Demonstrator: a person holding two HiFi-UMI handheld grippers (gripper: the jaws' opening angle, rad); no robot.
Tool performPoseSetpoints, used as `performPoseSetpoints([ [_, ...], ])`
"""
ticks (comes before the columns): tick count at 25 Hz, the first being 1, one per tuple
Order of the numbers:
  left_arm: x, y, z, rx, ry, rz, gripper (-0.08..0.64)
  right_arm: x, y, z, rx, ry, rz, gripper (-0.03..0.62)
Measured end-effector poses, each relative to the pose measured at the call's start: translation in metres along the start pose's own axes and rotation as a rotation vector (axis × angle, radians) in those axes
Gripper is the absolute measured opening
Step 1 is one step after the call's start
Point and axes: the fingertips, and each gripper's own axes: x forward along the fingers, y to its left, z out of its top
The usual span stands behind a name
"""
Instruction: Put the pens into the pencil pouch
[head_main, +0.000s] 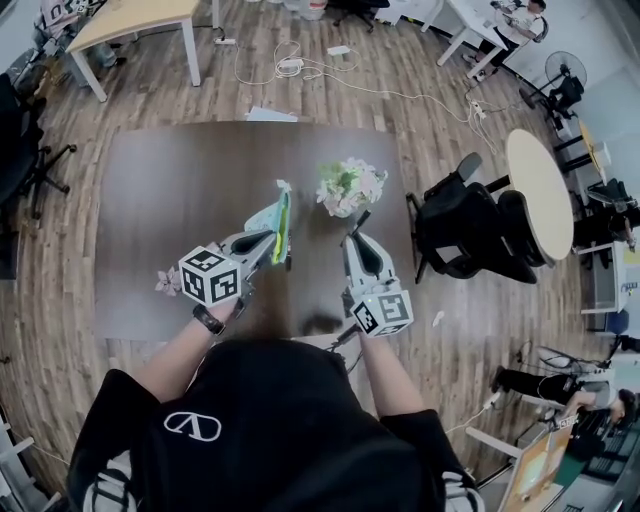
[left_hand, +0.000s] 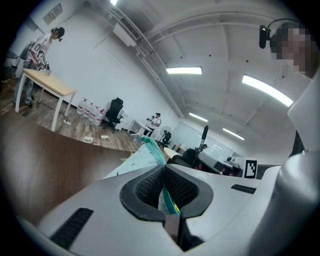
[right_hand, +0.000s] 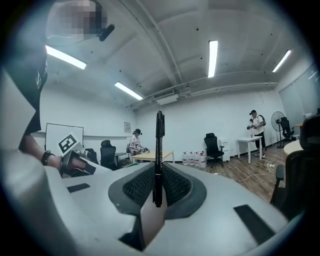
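Black slim plastic pen (right_hand: 159, 150), clamped crosswise in the closed right gripper (right_hand: 158, 186), stands with its long axis upright, just right of the pale mint fabric pencil pouch (head_main: 273, 222). The left gripper (left_hand: 164, 177), closed on that pouch's green-zippered edge, holds it above the dark brown bench (head_main: 170, 200), probably to present its mouth for insertion.

We stand on a wood-plank floor (head_main: 250, 90) with a dark brown table (head_main: 170, 200) before us. Far left sits a light wooden table (head_main: 130, 20). To the right, black office chairs (head_main: 470, 230) crowd a round table (head_main: 540, 185), with a standing fan (head_main: 565, 92) beyond. White walls (right_hand: 200, 117) meet a ceiling lit by strip lights (right_hand: 212, 52). Cables (head_main: 300, 65) trail across the far floor.
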Motion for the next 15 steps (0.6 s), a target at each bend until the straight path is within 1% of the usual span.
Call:
performPoseSetpoints([
  [3, -0.002, -0.004, 0.000, 0.004, 0.000, -0.011, 0.012, -0.004, -0.002, 0.002, 0.012, -0.007, -0.019, 0.044],
  [6, -0.004, -0.007, -0.001, 0.001, 0.003, -0.013, 0.012, -0.002, 0.003, 0.012, 0.044, -0.042, -0.007, 0.044],
  [10, -0.003, -0.009, -0.004, 0.001, 0.007, -0.013, 0.012, 0.014, 0.026, 0.033, 0.084, -0.110, 0.062, 0.044],
  [15, 0.000, -0.012, -0.005, 0.002, 0.010, -0.023, 0.012, 0.048, 0.070, 0.055, 0.101, -0.154, 0.171, 0.044],
])
